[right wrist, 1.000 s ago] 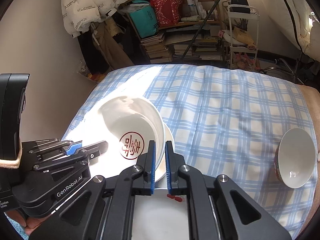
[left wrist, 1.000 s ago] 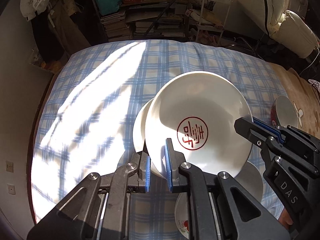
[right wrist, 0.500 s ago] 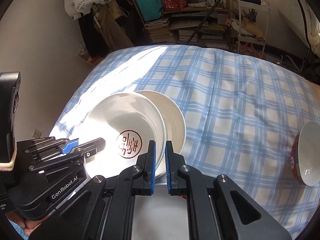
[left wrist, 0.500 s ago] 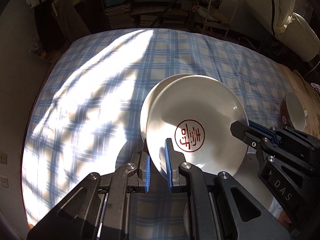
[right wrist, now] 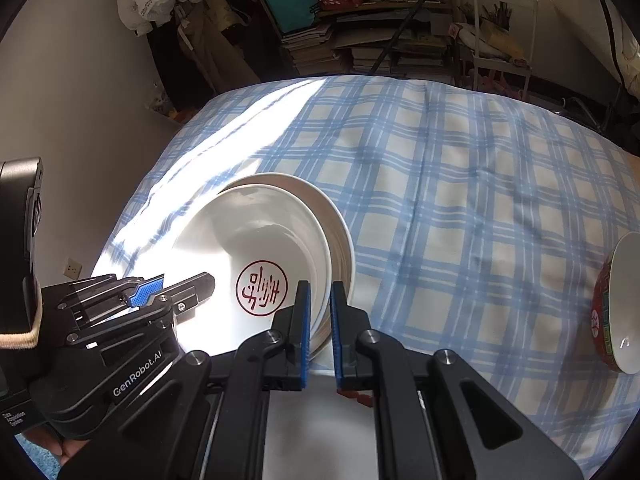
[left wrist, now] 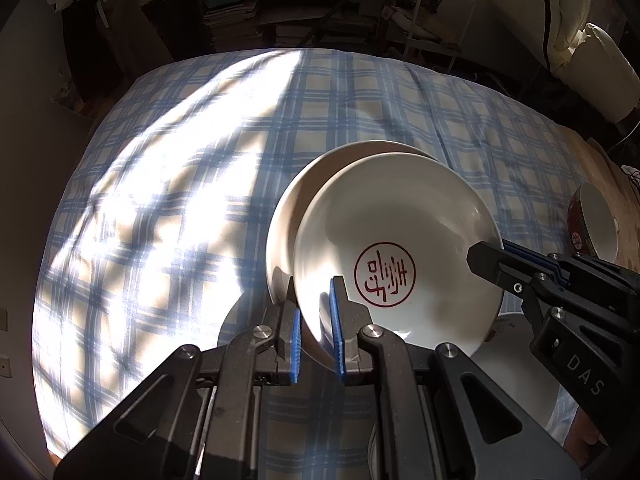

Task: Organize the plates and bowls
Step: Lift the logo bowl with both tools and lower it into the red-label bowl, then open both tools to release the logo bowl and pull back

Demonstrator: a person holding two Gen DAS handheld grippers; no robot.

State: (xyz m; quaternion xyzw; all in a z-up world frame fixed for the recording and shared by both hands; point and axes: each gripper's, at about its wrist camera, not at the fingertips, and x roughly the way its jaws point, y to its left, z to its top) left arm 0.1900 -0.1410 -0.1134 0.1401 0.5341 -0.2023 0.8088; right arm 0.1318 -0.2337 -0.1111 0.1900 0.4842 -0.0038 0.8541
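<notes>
With our left gripper (left wrist: 316,322) angling steeply down and clamping the near-left rim of the white stamped plate (left wrist: 400,248), we are pinching its right rim in our right gripper (right wrist: 319,322), poising it above another plate (right wrist: 340,224) on the checked cloth (right wrist: 460,184).

Left claw (left wrist: 315,320), right claw (right wrist: 318,320) — clamped, downward-tilted.
</notes>
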